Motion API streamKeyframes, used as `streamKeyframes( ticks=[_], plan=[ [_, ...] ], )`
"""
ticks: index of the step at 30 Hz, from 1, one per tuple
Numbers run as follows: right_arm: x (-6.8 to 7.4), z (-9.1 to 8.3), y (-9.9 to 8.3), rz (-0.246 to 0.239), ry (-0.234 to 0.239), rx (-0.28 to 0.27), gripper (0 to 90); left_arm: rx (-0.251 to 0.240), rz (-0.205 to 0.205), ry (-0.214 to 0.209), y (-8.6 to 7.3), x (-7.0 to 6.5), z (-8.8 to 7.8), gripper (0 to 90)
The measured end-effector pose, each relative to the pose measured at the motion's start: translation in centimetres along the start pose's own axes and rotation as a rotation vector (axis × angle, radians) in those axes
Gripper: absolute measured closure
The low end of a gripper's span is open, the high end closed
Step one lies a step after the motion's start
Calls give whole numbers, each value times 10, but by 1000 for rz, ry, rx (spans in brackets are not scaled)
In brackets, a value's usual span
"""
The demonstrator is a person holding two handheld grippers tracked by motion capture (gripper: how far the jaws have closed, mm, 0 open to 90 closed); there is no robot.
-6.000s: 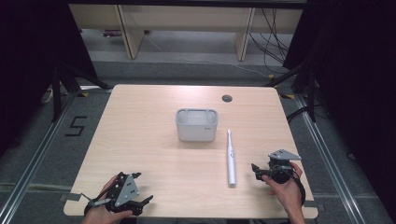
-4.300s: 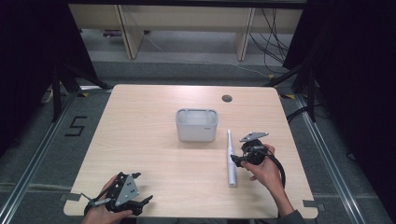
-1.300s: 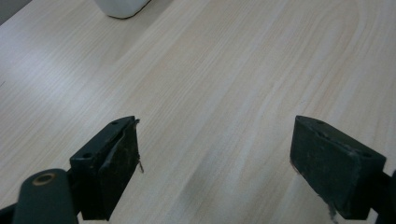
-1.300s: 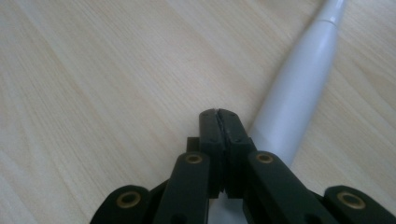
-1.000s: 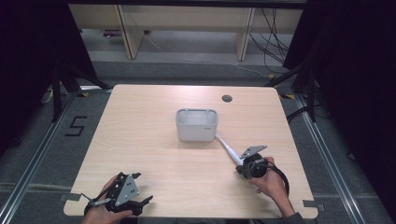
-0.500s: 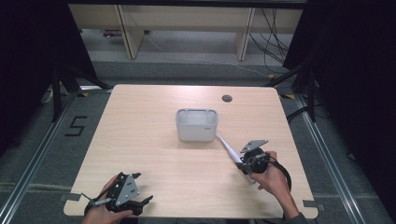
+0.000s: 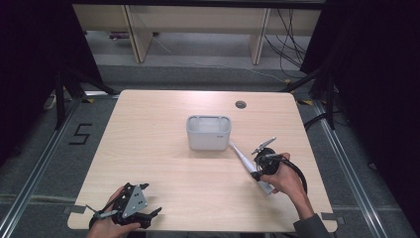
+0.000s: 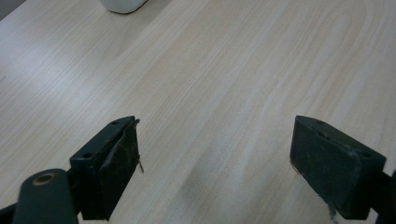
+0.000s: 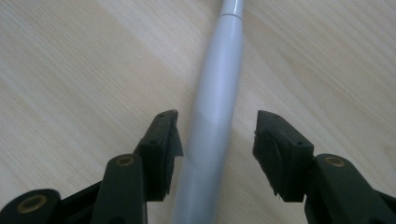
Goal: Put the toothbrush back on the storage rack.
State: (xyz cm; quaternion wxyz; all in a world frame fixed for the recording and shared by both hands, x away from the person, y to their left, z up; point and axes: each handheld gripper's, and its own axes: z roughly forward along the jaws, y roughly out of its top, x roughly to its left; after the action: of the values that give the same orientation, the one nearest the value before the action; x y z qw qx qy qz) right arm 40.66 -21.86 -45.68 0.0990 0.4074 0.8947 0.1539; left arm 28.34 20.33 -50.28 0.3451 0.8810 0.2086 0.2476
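Looks like the release step: the right gripper [image 7: 258,171] has just been opening its jaws around the white electric toothbrush [image 7: 243,161], and in the right gripper view the handle [image 9: 212,116] sits between the two black pads with a visible gap on the one side and barely any on the other, so nothing is really pinching it now. The toothbrush lies on the wooden table [image 7: 163,134] on the right side, slanted, with its thin head end pointing at the near-right corner of the small white bin [image 7: 208,132] and seemingly touching or just beside it; the fat end runs under the person's right hand [image 7: 286,174], toward the near edge.

The left gripper [image 7: 128,214] is parked at the near-left corner, well apart from everything, jaws spread wide over bare wood in the left gripper view, with a bit of the bin at the far edge of that shot.

Best guess on what's next: either back the right gripper off cleanly without nudging the brush, or re-grip lower down to tip it up into the bin. A re-grip needs the pads squared across that round, slippery handle so it doesn't roll out.
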Motion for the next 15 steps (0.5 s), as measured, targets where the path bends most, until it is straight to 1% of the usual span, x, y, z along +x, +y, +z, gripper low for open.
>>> streamKeyframes(
  ticks=[1,2,3,4,5,6,7,9,10,11,13,14,15],
  plan=[
    [0,1,2,-8,-7,9,498,-6,1,13,0,0,0,151],
    [1,2,5,-3,-8,17,498,-2,1,0,0,0,-1,151],
    [0,3,7,-11,-7,24,499,-1,2,4,0,0,-1,151],
    [-1,5,10,-36,-7,19,498,0,6,-3,0,0,-2,151],
    [0,6,12,-12,-5,39,499,2,7,-3,0,0,-2,151],
    [-1,8,13,-22,-2,42,498,-2,3,0,0,0,-1,151],
    [-1,9,15,-21,0,58,497,-5,-1,3,0,0,-1,151],
    [-3,12,18,-5,2,64,485,-13,-5,9,0,-1,1,151],
    [-6,14,21,-7,5,74,485,-11,-3,-1,0,-2,1,151],
    [-6,14,21,-7,5,74,485,0,4,-6,1,-1,0,151],
    [-8,15,23,-2,3,78,493,-13,-1,7,1,-2,1,151],
    [-10,16,25,0,14,95,494,-7,-2,-1,1,0,0,151],
    [-10,16,25,0,14,95,494,-7,-2,-1,1,0,0,151]
  ],
)
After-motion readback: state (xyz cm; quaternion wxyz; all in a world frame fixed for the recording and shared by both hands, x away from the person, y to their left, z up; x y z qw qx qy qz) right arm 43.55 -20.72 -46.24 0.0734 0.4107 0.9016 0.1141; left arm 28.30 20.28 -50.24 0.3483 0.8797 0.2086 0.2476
